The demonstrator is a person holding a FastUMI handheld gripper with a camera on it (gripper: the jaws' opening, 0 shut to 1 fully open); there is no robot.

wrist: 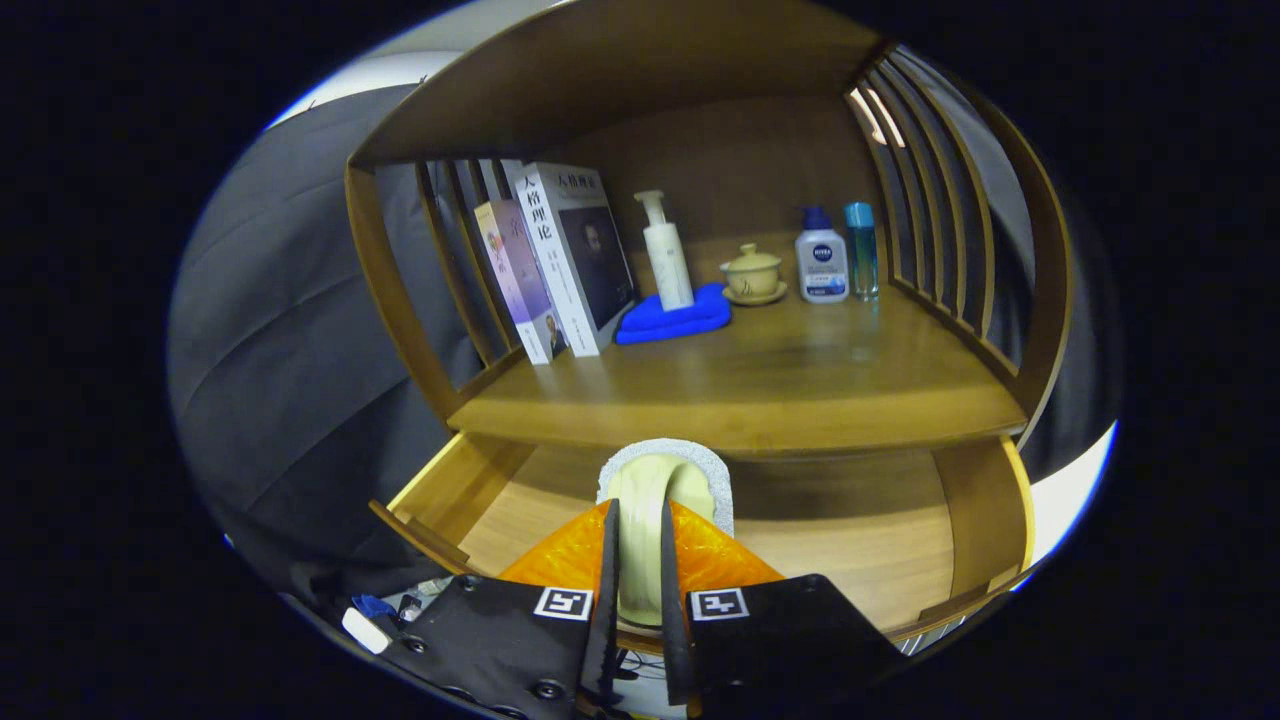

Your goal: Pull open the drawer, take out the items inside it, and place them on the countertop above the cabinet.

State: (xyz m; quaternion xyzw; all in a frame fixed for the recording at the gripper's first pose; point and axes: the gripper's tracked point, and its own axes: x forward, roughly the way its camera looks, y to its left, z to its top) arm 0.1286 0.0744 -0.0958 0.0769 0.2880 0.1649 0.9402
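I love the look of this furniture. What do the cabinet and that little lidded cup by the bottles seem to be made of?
The cabinet looks like warm brown wood with a smooth satin finish: grain and soft reflections show on the countertop. The lidded cup on its saucer looks like glazed ceramic, pale yellow with a faint sheen, though that is less certain.

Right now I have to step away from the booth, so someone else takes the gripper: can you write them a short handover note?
Gripper: shut on a pale cream item, held over the open drawer.
Drawer: pulled open; the part of its floor in view is bare, the part behind the gripper is hidden.
Countertop: books, pump bottle on a blue cloth, lidded cup and two small bottles stand at the back; the front is free.
Done: drawer opened, item gripped.
Left: set the item on the countertop, then check the drawer for more.
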